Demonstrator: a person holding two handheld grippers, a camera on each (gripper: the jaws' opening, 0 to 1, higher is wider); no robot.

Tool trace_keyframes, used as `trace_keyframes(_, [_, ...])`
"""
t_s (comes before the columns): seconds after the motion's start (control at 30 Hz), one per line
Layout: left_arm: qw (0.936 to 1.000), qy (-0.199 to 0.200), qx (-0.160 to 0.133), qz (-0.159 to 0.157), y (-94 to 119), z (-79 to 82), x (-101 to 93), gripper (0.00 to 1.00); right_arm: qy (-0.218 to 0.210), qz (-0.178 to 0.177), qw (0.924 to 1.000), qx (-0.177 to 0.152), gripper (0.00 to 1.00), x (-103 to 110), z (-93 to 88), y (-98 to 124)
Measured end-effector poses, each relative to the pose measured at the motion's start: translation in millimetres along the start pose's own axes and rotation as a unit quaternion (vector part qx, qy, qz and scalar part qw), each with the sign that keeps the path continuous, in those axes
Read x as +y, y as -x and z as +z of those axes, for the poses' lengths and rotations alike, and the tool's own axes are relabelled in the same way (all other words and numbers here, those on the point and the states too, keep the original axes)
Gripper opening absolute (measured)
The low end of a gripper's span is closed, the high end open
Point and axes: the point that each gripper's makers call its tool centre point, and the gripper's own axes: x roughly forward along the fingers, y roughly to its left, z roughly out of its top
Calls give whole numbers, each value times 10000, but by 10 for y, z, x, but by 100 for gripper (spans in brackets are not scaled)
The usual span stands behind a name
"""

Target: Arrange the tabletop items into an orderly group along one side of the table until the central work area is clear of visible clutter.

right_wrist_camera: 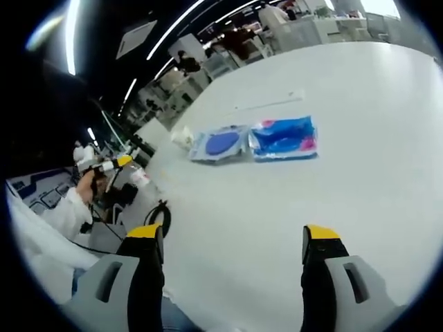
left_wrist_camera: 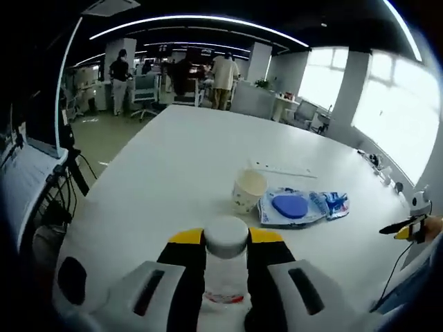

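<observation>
The left gripper [left_wrist_camera: 226,243] is clamped on a clear bottle [left_wrist_camera: 226,266] with a white cap (a red-printed label shows low between the jaws), holding it upright just above the white table [left_wrist_camera: 173,173]. Straight ahead of the cap, a little to the right, stands a paper cup [left_wrist_camera: 248,190], and touching its right side lies a packet with a blue disc [left_wrist_camera: 289,207], then a blue printed pouch [left_wrist_camera: 331,203] just beside that. Beyond the cup a thin white strip [left_wrist_camera: 284,170] lies flat. Nothing stands between the bottle and the cup.

The right gripper [right_wrist_camera: 234,242] hangs over bare tabletop with its jaws spread wide, gripping nothing. Far ahead of it the two packets sit side by side, the disc packet to the left with the cup at its far left end. Off the table's left edge, a person's sleeve [right_wrist_camera: 59,214] shows.
</observation>
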Motion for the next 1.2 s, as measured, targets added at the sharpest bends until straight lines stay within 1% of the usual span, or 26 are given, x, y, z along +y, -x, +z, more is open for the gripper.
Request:
trace_keyframes(0.1, [9995, -306, -84, 43, -94, 153, -36, 20, 14, 11, 10000, 30, 81, 7, -16, -5])
trace_keyframes(0.13, [9994, -320, -119, 38, -117, 194, -48, 20, 6, 13, 10000, 26, 81, 7, -16, -5])
trace_keyframes(0.2, [9994, -289, -211, -40, -197, 328, -71, 20, 1, 2, 10000, 30, 81, -1, -18, -6])
trace_keyframes(0.27, [9993, -208, -285, -83, -263, 422, -69, 20, -4, -16, 10000, 45, 81, -8, -26, -6])
trace_keyframes(0.37, [9995, -138, -279, -90, -370, 529, -48, 20, -3, -23, 10000, 91, 81, -10, -55, -13])
trace_keyframes(0.5, [9993, -131, -352, 40, -448, 692, -3, 20, -26, -19, 9999, 97, 81, 1, -63, -17])
trace_keyframes(0.7, [9989, -211, -395, 120, -570, 939, 33, 20, -21, -16, 9998, 181, 81, 3, -102, -47])
trace_keyframes(0.8, [9988, -281, -376, 163, -638, 1000, 50, 20, -22, -5, 9998, 211, 81, 19, -114, -64])
trace_keyframes(0.93, [9989, -321, -280, 178, -757, 1040, 53, 20, -21, 20, 9997, 234, 81, 34, -117, -70])
trace_keyframes(1.2, [9986, -450, -96, 243, -928, 1025, 21, 20, -60, -8, 9997, 238, 81, 4, -114, -67])
